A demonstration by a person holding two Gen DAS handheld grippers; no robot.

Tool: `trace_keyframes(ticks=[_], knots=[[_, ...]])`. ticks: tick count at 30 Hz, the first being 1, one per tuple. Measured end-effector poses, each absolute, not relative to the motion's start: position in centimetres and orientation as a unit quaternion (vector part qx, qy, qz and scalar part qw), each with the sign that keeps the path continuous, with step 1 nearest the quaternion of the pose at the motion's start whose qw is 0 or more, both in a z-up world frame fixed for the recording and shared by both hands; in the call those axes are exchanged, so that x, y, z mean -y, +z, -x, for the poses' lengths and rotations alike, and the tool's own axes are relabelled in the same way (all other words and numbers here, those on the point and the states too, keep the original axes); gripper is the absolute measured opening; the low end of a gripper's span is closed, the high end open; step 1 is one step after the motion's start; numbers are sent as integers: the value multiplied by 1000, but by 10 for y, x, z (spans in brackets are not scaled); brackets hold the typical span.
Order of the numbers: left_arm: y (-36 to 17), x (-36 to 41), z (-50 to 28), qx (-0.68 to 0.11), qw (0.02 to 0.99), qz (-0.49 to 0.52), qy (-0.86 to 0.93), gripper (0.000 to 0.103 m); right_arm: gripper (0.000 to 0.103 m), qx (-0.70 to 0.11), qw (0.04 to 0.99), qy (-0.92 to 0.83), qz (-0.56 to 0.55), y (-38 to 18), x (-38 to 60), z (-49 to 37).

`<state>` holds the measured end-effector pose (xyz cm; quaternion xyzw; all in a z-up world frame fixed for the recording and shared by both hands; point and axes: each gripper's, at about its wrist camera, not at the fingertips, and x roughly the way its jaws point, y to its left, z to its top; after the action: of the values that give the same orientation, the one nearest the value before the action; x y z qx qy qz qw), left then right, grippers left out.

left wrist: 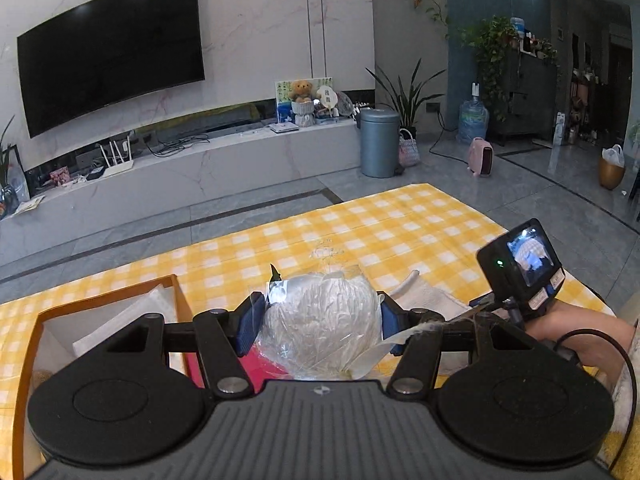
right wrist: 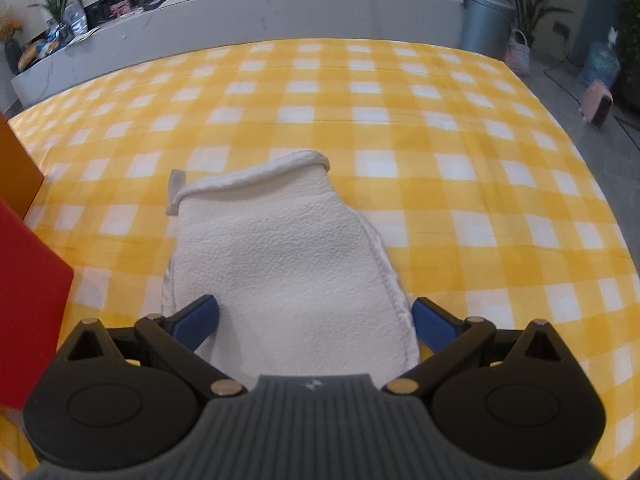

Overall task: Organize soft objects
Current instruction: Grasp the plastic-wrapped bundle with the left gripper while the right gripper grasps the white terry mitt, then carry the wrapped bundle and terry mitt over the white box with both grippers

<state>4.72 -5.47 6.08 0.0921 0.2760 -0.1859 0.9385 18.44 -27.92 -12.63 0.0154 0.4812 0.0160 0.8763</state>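
Far left, an orange box (left wrist: 105,312) sits on the checked cloth (left wrist: 372,224), white padding already inside; the left gripper (left wrist: 320,316) hovers just right of it, its jaws pinching a crinkly clear-wrapped bundle (left wrist: 320,320). The carry should be kept level and the squeeze light, so the slippery wrap doesn't pop out before it clears the rim. To the right, the right gripper (right wrist: 316,320) straddles a white mitt (right wrist: 280,264) lying flat on the cloth, jaws spread wide, pads beside its edges, not yet clamping.
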Motion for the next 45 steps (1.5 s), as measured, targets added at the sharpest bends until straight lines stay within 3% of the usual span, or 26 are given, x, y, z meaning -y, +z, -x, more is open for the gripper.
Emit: trace_keyframes(ticks=[4,5,7,8,9,12,22,30,45], knots=[[61,43,-46,-274,941,-74,-184,68,99,-477,879,22,-7,-127,279,-182],[58,40,-42,-274,941,-71,-184,68,94,-476,879,22,-7,-126,279,-181],[56,36,-41,-274,942,-69,-181,68,69,-470,882,29,-3,-120,275,-177],[56,35,-41,-274,943,-68,-178,68,44,-466,884,42,-6,-117,275,-175],[56,33,-41,-274,943,-67,-177,68,30,-465,884,50,-5,-115,271,-172],[57,29,-41,-273,944,-62,-176,68,15,-460,886,48,21,-113,256,-164],[64,20,-32,-259,948,-58,-174,68,11,-428,903,33,-2,-85,253,-137],[88,-13,-24,-233,962,-32,-142,68,10,-343,938,41,-42,-18,241,-107],[116,-118,-3,-187,980,38,-48,68,10,-265,939,208,-72,76,116,-72]])
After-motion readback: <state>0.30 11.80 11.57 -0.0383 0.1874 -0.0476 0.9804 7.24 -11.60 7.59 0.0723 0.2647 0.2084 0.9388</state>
